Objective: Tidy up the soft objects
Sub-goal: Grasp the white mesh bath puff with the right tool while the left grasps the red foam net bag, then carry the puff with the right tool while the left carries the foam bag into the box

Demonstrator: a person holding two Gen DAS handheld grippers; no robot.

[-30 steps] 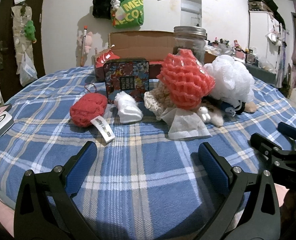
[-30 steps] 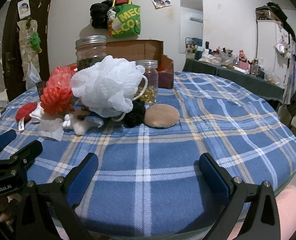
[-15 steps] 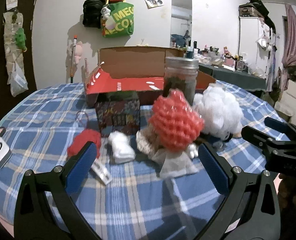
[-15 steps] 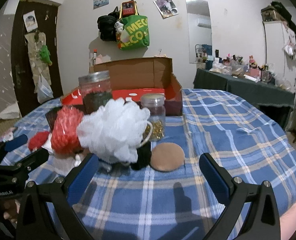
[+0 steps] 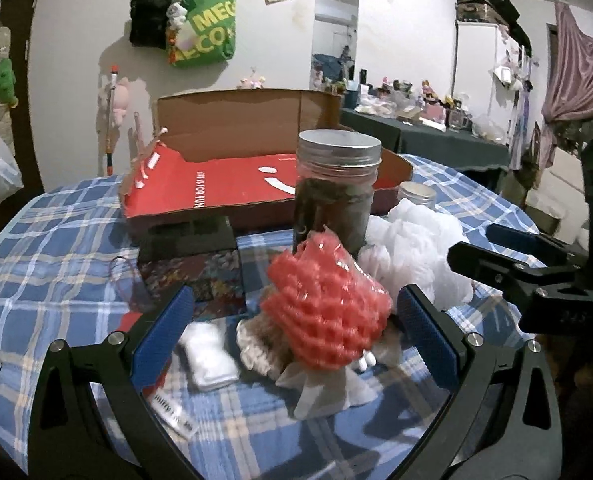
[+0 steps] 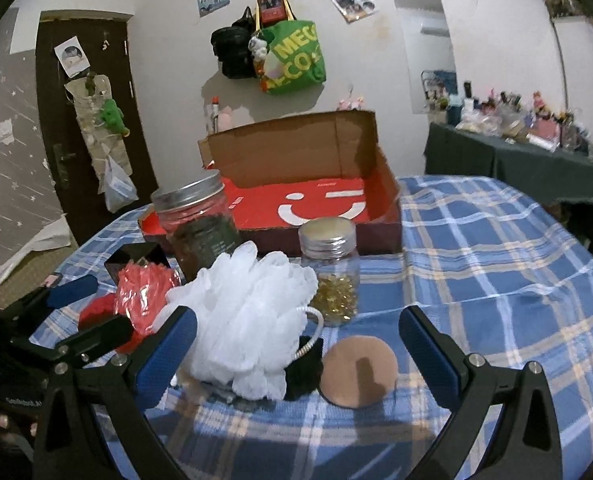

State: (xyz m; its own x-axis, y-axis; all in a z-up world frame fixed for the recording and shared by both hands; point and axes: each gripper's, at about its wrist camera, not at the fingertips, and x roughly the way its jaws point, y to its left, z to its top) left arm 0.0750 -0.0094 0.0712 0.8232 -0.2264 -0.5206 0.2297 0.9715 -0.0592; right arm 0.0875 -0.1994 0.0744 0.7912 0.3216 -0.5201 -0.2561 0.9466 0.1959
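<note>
- My desk [image 6: 496,240], under a blue plaid cloth, carries every item listed here.
- An open cardboard box [image 6: 316,204] with a red floor sits at the far side, behind the pile.
- A white mesh pouf [image 6: 248,316] lies in front of the large jar [image 5: 336,196]; a smaller jar [image 6: 332,272] of yellow capsules stands just beside it.
- A red foam net [image 5: 324,312] tops the left part of the pile, touching a crocheted piece beneath.
- A tan round pad [image 6: 360,372] lies flat beside a black soft item.
- My left tool [image 5: 294,332] hovers with fingers spread wide around the foam net, gripping nothing.
- My right tool [image 6: 296,356] hovers equally wide, framing pouf and pad, also empty.
</note>
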